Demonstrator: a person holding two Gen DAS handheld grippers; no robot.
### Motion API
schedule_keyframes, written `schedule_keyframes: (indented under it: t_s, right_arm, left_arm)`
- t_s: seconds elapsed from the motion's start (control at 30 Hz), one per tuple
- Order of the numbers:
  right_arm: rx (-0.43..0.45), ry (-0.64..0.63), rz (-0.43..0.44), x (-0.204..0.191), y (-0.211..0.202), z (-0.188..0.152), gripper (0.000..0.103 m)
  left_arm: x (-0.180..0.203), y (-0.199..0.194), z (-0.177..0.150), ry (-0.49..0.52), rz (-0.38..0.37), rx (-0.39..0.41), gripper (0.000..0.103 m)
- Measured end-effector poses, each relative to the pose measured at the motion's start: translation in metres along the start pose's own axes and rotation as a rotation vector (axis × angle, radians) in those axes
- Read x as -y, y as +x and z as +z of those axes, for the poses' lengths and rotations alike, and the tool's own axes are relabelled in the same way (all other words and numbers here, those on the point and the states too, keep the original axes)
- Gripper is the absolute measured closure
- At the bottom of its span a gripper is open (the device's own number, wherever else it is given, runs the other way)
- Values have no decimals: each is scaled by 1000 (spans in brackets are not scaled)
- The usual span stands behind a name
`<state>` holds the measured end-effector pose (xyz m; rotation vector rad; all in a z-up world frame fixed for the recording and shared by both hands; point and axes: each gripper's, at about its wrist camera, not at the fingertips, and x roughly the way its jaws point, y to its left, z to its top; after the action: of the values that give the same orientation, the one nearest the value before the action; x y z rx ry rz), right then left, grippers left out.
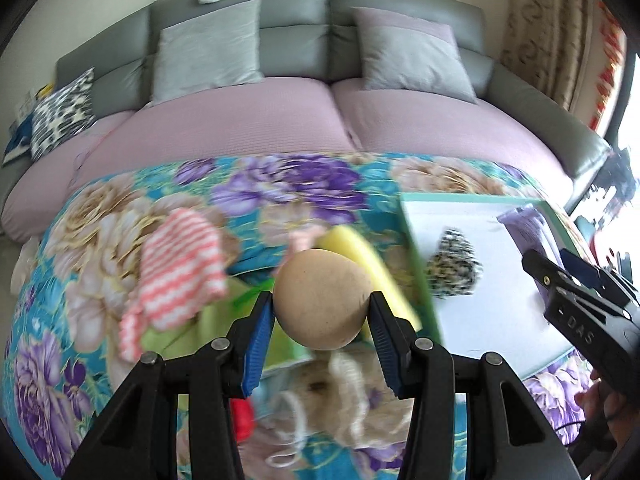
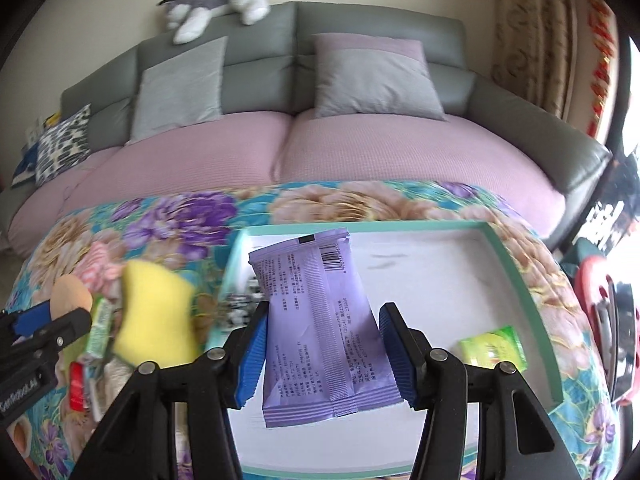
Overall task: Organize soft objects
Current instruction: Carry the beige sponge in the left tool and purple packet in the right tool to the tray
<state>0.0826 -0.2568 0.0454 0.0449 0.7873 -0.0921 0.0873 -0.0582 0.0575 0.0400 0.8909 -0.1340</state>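
My left gripper point(image 1: 322, 308) is shut on a tan egg-shaped sponge point(image 1: 322, 298) and holds it above the floral cloth, left of the tray. It also shows at the left of the right wrist view point(image 2: 70, 298). My right gripper point(image 2: 323, 334) is shut on a purple soft packet point(image 2: 320, 332) above the white tray with a teal rim point(image 2: 516, 272). That tray point(image 1: 424, 276) holds a black-and-white speckled item point(image 1: 454, 266) and a green packet point(image 2: 494, 346). A yellow sponge point(image 2: 154, 316) lies left of the tray.
A pink-and-white striped cloth point(image 1: 180, 276), green packets point(image 2: 98, 332), a red item point(image 1: 242, 416) and white yarn point(image 1: 348, 384) lie on the floral cloth point(image 1: 80, 320). Behind is a sofa with pink seat cushions point(image 1: 240, 120) and grey pillows point(image 1: 208, 48).
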Motion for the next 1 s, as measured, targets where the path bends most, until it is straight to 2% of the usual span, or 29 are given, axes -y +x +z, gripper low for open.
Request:
schedule_keyframes:
  t_s: [0.33,0.6,0.7,1.0]
  right_arm:
    - [11,95,-67,55,11,6,46]
    - [12,152,-102,83,27,8,46]
    - [7,168,-107,89,32,7,46]
    - [-12,192,-148,105,44,4,46]
  left_arm:
    - [60,11,27,111,-64,1,53]
    - [105,41,45,165,-121,-16,53]
    - [116,54,50,167,-165,-31,53]
    - [142,82,61,196,-172,-40,53]
